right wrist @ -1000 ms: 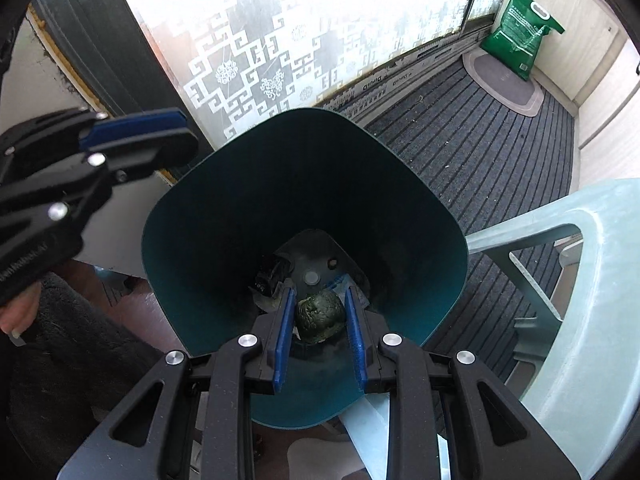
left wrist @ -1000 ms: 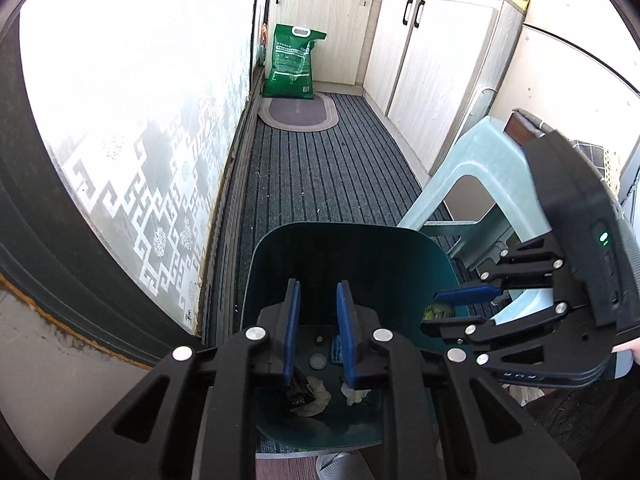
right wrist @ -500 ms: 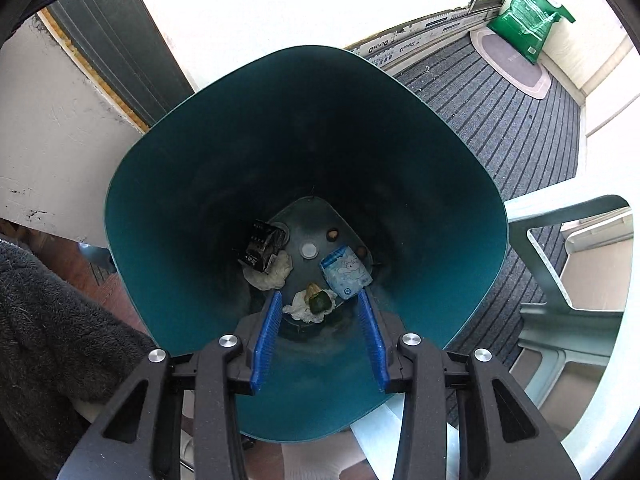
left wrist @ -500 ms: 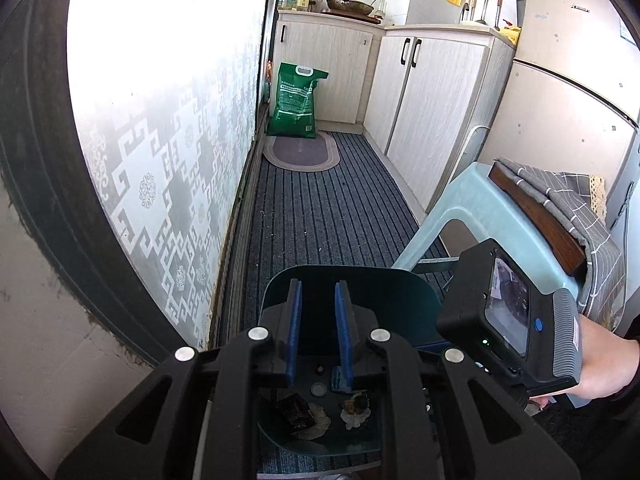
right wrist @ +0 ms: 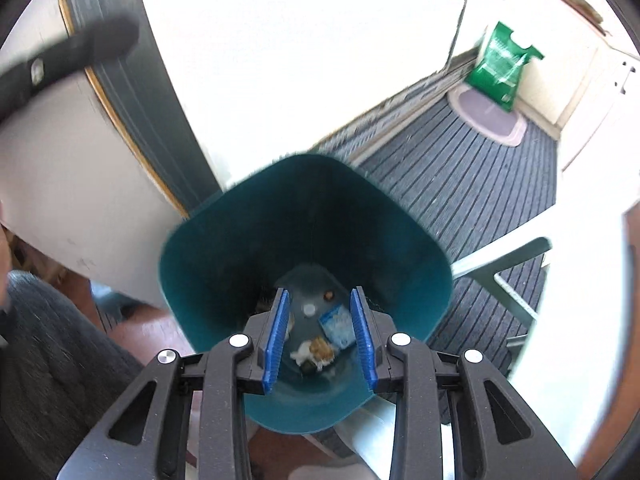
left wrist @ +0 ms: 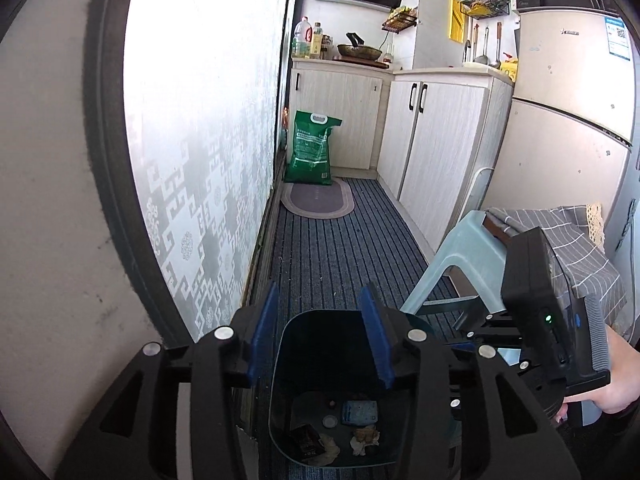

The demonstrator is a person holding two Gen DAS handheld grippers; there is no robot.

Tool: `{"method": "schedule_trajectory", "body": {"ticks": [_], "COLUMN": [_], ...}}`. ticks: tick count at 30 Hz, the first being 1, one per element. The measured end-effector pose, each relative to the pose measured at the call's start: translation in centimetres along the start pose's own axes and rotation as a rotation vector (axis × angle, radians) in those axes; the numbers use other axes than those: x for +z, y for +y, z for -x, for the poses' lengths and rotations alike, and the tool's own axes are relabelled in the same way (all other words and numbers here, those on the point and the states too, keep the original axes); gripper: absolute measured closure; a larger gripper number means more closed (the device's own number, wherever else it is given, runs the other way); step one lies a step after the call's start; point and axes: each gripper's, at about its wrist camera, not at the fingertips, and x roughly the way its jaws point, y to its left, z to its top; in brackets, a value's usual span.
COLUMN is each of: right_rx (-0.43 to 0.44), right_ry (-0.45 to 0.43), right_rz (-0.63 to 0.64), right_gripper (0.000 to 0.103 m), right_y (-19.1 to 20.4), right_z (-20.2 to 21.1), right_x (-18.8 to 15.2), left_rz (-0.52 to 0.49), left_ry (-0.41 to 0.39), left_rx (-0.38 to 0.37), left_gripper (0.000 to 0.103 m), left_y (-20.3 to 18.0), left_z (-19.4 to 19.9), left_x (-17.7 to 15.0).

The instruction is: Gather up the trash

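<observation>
A teal trash bin [right wrist: 224, 240] stands on the floor below both grippers; it also shows in the left wrist view [left wrist: 280, 380]. On its bottom lie a blue-white packet [right wrist: 336, 324], a white crumpled tissue with a brownish lump [right wrist: 316, 350], a white cap [right wrist: 309, 310] and a dark wrapper [left wrist: 306, 438]. My right gripper [right wrist: 320, 340] is open and empty above the bin's mouth. My left gripper [left wrist: 320, 338] is open and empty, higher above the bin. The right gripper's body [left wrist: 536, 308] shows in the left wrist view.
A pale green plastic stool [left wrist: 460, 248] with a grey checked cloth [left wrist: 572, 236] stands right of the bin. A frosted glass door [left wrist: 208, 140] is on the left. A green bag [left wrist: 312, 148], an oval mat [left wrist: 318, 200], cabinets [left wrist: 436, 140] and a fridge [left wrist: 568, 128] lie beyond.
The right gripper opened and dropped the dark green lump into the bin, then rose. The left gripper opened wide and lifted away from the bin.
</observation>
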Motion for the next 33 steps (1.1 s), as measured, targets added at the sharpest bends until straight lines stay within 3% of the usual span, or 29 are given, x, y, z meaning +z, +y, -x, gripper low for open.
{"method": "schedule_trajectory", "body": {"ticks": [6,11,14,17,26,33], "right_rx": [-0.009,-0.005,-0.026,-0.062,-0.179,-0.214], "right_ry": [-0.137,-0.272,-0.334,-0.400,-0.500,-0.538], "right_rz": [-0.045,-0.073,-0.089,-0.111,-0.165,-0.210], "right_gripper": [0.070,0.045,0.035,0.018,0.004,0.004], "right_y": [-0.7,-1.5,-2.1,-2.9,-6.2,-8.0], "right_z": [5.2,10.2,13.1,16.4,24.9,28.4], "right_x": [-1.3,-3.6,-4.8,-6.3,-12.5,-17.0], "left_rz": [-0.017,-0.035,-0.024,-0.042,-0.071,-0.032], "left_ry": [-0.047,-0.087,-0.108,-0.117,-0.144,-0.152], "left_rx": [0.024,0.063,0.065,0.072,0.062,0.062], "left_gripper": [0.036,0.013,0.006,0.003,0.003,0.003], "left_y": [-1.2,-2.1,-2.7,-3.7,-6.2,-6.2], "left_z": [1.9,3.6,4.6,5.3,6.8,7.7], "left_x": [-0.3,0.1,0.5,0.5,-0.1,-0.4]}}
